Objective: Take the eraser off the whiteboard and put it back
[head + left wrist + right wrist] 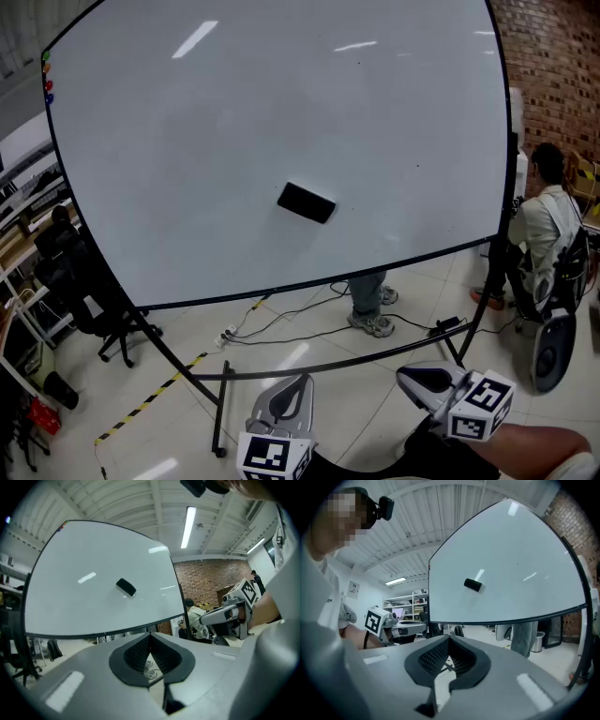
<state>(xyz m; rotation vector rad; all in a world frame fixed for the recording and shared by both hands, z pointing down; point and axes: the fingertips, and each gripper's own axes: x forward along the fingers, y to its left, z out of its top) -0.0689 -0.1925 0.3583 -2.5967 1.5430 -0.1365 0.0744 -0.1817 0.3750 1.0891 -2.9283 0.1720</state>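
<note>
Both claws are pinched closed, empty: grey left gripper at seven o'clock, grey right gripper at five. Flat black rectangular eraser clings tilted near the centre of the large white whiteboard; pale glossy floor beneath, red brick wall at one o'clock

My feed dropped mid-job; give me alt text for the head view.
A black eraser sticks near the middle of a large whiteboard. The left claw and right claw sit low in frame, shut and empty, short of the board.
</note>
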